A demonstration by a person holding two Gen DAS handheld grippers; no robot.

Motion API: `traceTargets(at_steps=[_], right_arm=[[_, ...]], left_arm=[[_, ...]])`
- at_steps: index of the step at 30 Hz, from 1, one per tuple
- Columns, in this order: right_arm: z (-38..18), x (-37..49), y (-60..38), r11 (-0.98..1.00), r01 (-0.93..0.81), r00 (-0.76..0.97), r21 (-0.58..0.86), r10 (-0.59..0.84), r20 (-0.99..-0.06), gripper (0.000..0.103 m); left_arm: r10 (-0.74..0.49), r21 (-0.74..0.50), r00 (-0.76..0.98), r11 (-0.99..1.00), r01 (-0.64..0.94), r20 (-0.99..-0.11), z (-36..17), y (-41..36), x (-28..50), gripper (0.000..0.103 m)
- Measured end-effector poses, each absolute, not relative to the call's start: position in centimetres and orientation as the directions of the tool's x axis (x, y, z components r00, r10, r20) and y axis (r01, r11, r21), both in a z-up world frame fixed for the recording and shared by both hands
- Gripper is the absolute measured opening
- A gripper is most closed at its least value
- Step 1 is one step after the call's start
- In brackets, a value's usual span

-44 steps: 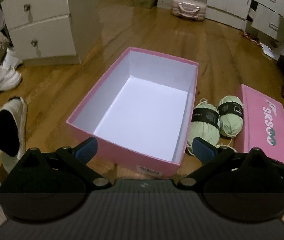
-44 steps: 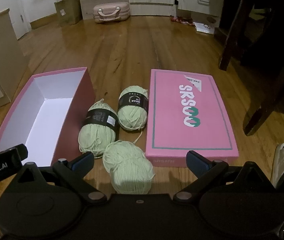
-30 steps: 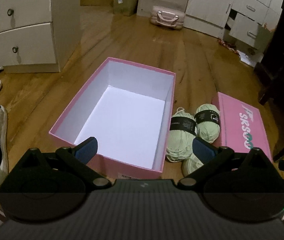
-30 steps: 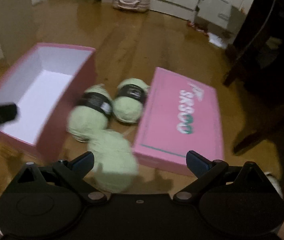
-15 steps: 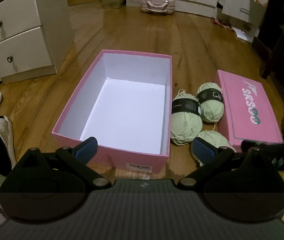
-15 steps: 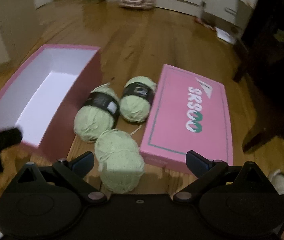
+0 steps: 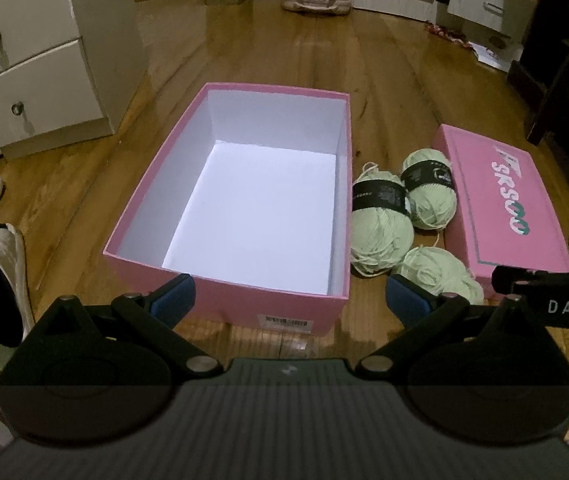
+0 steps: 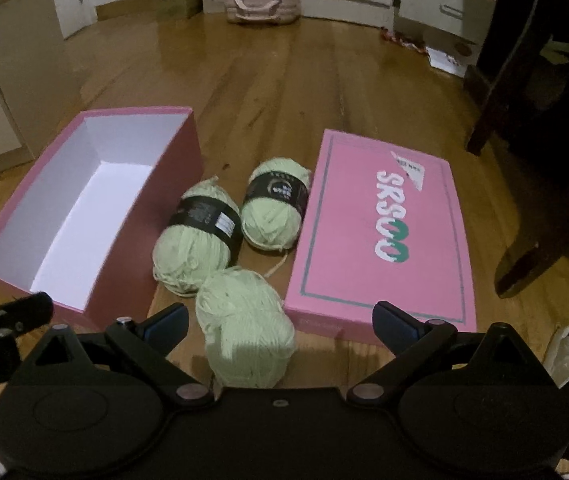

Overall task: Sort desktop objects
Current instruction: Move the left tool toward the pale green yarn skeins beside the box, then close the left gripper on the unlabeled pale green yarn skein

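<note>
Lying on the wooden floor [image 8: 284, 80] between the open pink box [image 7: 244, 208] and its pink lid [image 8: 380, 232], three pale green yarn balls [image 8: 244, 320] cluster together, two wearing black bands. The right tool [image 8: 280, 322] hovers spread wide over the nearest, unbanded ball, holding nothing. The left tool [image 7: 288, 294] gapes wide and empty before the box's near wall.

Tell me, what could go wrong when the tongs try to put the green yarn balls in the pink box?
The nearest yarn ball has no paper band, so it may squash or unwind when the open right tongs squeeze it. A loose strand trails on the floor and could snag or drag the banded yarn ball along. The box is light cardboard; a bump might slide it.
</note>
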State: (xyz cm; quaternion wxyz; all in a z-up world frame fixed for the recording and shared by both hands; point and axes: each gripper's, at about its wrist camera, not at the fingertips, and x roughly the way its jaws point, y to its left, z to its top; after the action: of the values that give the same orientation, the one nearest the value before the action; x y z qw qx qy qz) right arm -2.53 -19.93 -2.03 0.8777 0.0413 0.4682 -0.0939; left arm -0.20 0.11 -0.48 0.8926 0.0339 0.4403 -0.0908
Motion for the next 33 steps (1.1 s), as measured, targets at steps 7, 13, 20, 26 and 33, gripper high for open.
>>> traceTargets(at_steps=[7,13,20,26,33], right_arm=[[-4.6,-1.8,-20.0,0.982,0.176,0.545,0.072,-0.036,-0.838,0.100],[-7.4,-1.5,-20.3,0.975,0.180,0.525,0.132,0.019,-0.851,0.090],[-8.7,-1.4,-21.3,0.956,0.218,0.530,0.199,0.056,-0.846,0.089],[-10.1,-1.7,-23.0,0.934,0.284,0.494,0.218,0.052,-0.868,0.089],[-9.9,-2.8,-23.9,0.930,0.321,0.474,0.178,0.005,-0.880,0.089]], left_arm=[[-0.136,-0.011,0.578,0.976,0.216,-0.804,-1.2,-0.2,0.1,0.103],[-0.099,0.030,0.568,0.976,0.214,-0.817,-2.4,-0.6,0.7,0.103],[-0.151,-0.016,0.570,0.972,0.235,-0.808,-2.2,-1.7,1.1,0.103],[-0.319,-0.177,0.512,0.935,0.307,-0.798,-2.8,-3.9,1.6,0.103],[-0.299,-0.166,0.446,0.935,0.313,-0.843,-5.2,-7.3,3.4,0.103]])
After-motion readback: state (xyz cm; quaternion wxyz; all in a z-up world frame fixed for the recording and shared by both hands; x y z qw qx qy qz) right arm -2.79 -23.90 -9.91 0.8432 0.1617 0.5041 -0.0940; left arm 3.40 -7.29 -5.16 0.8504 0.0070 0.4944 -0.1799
